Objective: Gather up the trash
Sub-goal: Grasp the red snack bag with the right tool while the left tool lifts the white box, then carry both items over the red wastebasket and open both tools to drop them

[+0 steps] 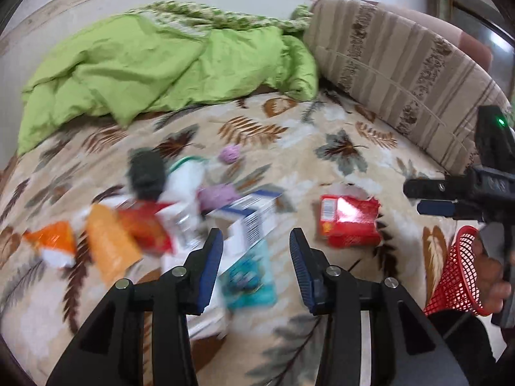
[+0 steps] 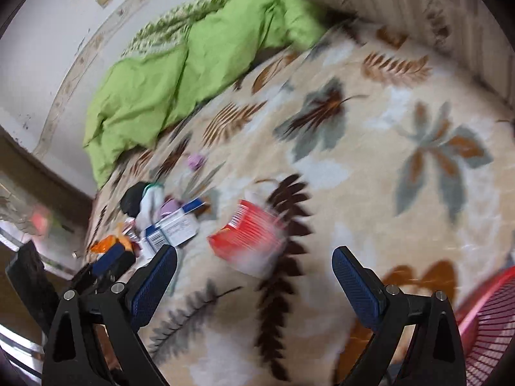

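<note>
We have two wrist fisheyes, each looking forward and steeply down along its own fingers at the leaf-patterned blanket (image 1: 289, 135), close above it. The left view faces the green duvet (image 1: 154, 64) squarely; the right view is rolled. We see the red packet (image 1: 349, 222) (image 2: 248, 241) and the litter pile (image 1: 180, 212) (image 2: 161, 222) in both.

Bare leaf-print blanket (image 2: 370, 167) right of red wrapper (image 1: 349, 222): open passage. Trash pile (image 1: 154, 222) blocks left; green duvet (image 1: 154, 64) far; red mesh basket (image 1: 457, 273) near right.
</note>
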